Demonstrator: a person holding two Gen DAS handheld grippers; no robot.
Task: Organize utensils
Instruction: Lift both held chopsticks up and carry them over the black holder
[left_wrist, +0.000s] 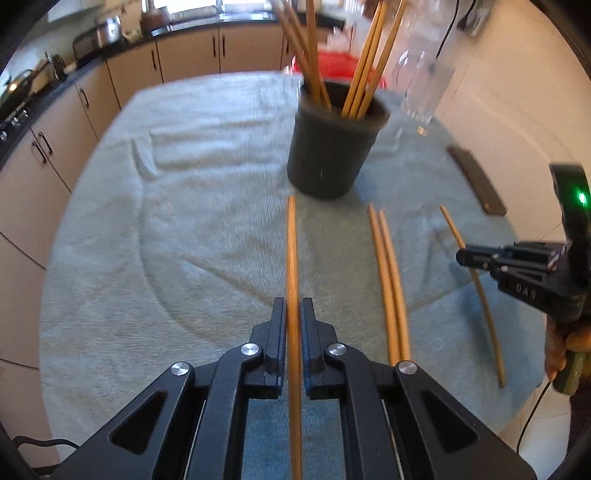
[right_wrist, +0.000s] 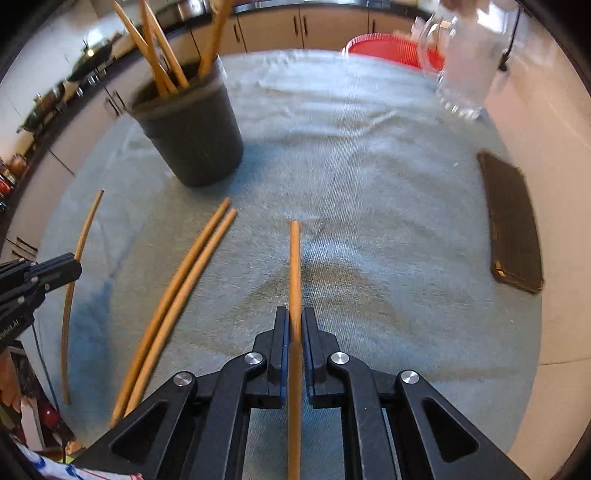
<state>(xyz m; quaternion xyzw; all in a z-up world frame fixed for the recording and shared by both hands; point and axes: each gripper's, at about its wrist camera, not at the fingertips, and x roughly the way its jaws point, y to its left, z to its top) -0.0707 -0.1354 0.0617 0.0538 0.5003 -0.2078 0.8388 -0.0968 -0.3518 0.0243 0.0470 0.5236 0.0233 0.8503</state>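
My left gripper (left_wrist: 294, 306) is shut on a wooden chopstick (left_wrist: 292, 251) that points forward toward a dark cup (left_wrist: 328, 155) holding several chopsticks. My right gripper (right_wrist: 294, 315) is shut on another chopstick (right_wrist: 294, 258). A pair of chopsticks (left_wrist: 389, 280) lies on the light blue towel (left_wrist: 184, 221) between the two grippers; it also shows in the right wrist view (right_wrist: 177, 302). The cup (right_wrist: 195, 140) stands at the far left in the right wrist view. The right gripper (left_wrist: 461, 256) shows at the right of the left view, the left gripper (right_wrist: 75, 267) at the left of the right view.
A clear glass jug (right_wrist: 465, 62) and a red basket (right_wrist: 384, 48) stand at the table's far side. A dark flat phone-like case (right_wrist: 513, 221) lies at the right edge near the wall. Kitchen cabinets (left_wrist: 55, 147) run along the left.
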